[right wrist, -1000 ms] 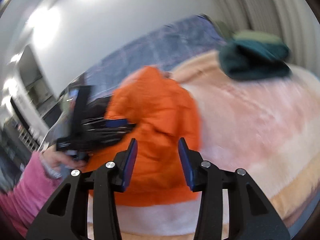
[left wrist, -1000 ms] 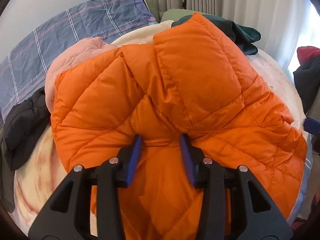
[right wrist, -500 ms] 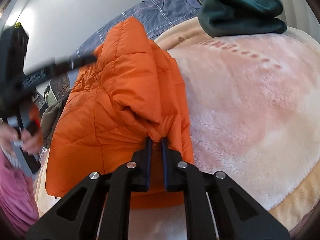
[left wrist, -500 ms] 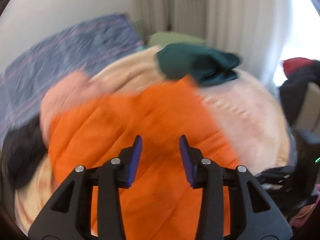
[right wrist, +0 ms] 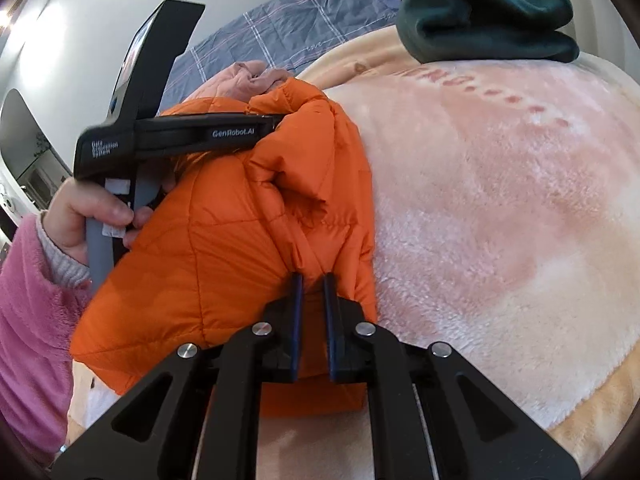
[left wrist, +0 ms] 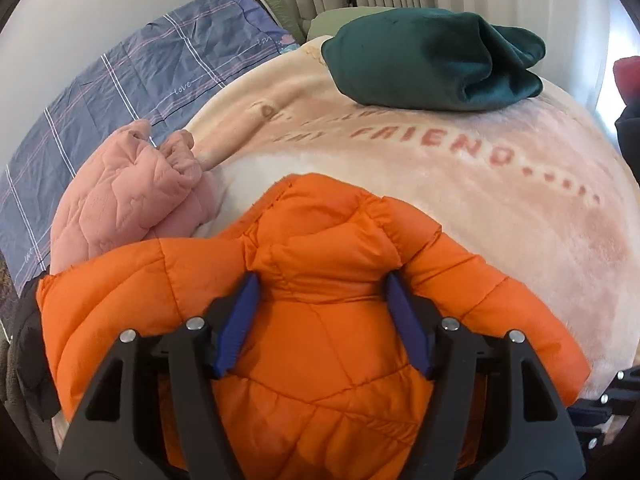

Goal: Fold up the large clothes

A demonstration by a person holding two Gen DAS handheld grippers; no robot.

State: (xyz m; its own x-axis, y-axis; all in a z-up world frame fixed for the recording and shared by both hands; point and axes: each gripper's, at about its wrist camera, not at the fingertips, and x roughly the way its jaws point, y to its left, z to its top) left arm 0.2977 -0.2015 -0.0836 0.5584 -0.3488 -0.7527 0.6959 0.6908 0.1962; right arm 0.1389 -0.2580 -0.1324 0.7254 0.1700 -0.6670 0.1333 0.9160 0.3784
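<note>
Pink blanket [left wrist: 500, 208] covers the bed, an orange jacket [left wrist: 320, 352] on it. Right tongs [right wrist: 312, 280] pinch its fold; left tongs [left wrist: 322, 286], jaws just widening, seemingly straddle it released.

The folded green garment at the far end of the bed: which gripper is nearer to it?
Neither clearly. Left gripper and right gripper are both at the orange jacket, well short of the green garment.

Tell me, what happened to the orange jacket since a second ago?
The right gripper pinched the orange jacket's edge, and the raised part came down. The left gripper has just been opening, jacket between its fingers. The green clothes and pink jacket stayed put.
</note>
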